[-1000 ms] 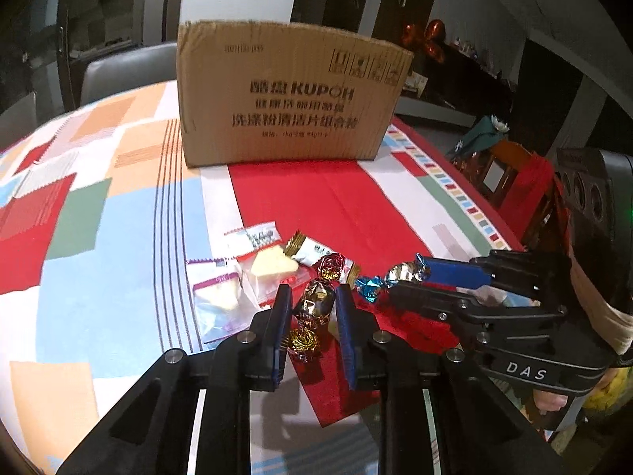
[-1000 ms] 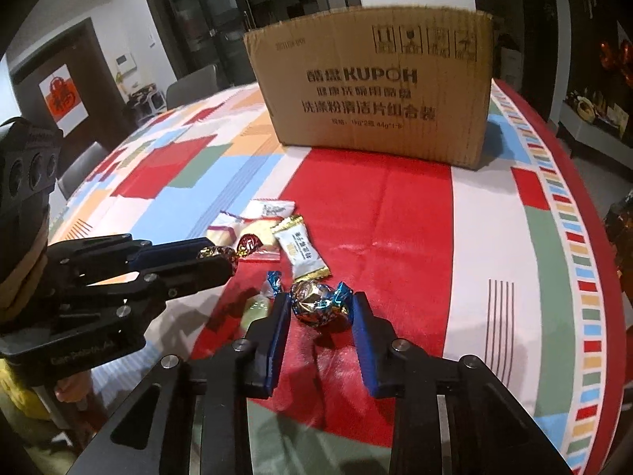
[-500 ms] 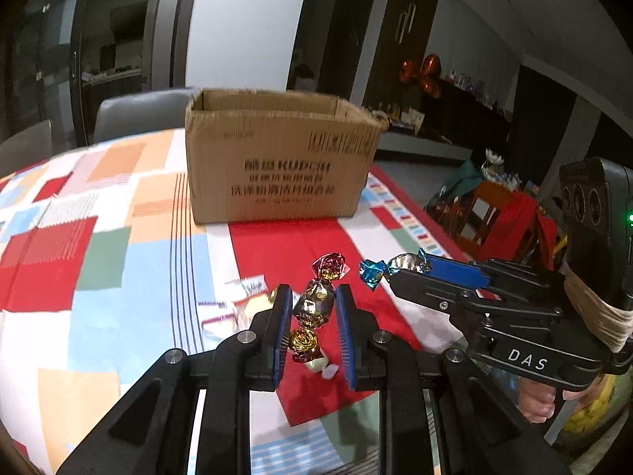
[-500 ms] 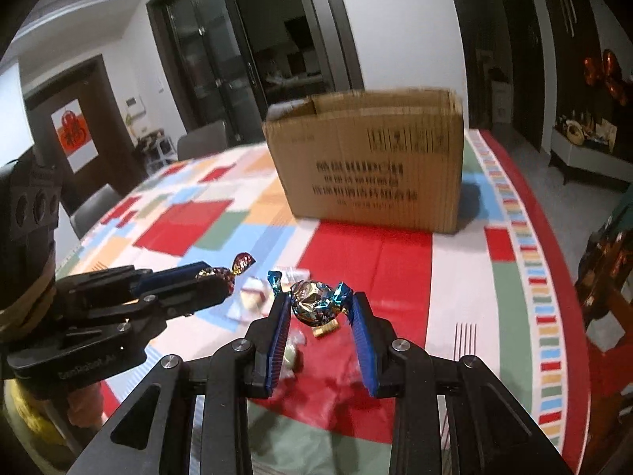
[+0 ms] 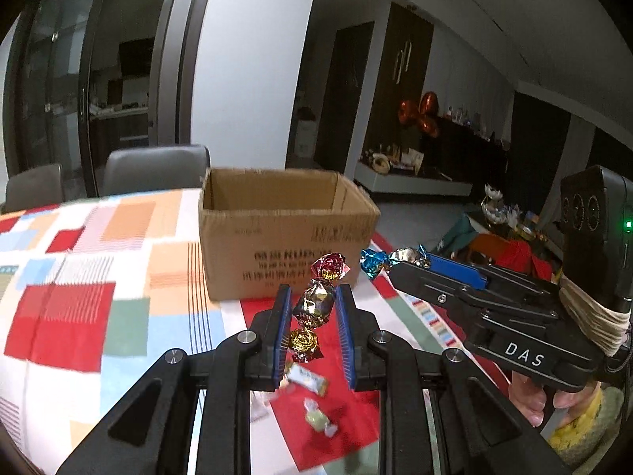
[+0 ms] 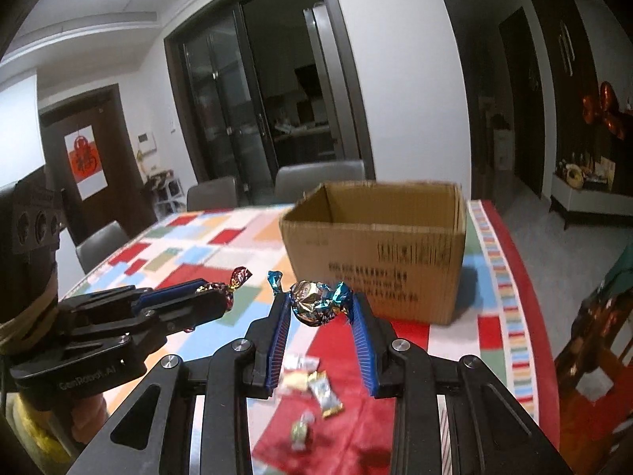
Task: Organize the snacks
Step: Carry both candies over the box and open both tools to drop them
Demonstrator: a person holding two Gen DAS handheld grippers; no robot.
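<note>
A red-gold candy (image 5: 314, 304) is pinched by the left gripper (image 5: 312, 308), held above the table (image 5: 79, 269). A blue-ended candy (image 6: 316, 303) is clamped in the right gripper (image 6: 318, 308). The open box (image 5: 285, 245) is seen just ahead. Loose sweets (image 6: 312, 386) are left on the cloth below.

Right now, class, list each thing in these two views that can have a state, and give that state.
left gripper: shut on red-ended candy.
red-ended candy: gripped, lifted off table.
right gripper: shut on blue-ended candy.
blue-ended candy: gripped, lifted.
cardboard box: open-topped, upright.
loose snacks: lying on tablecloth.
</note>
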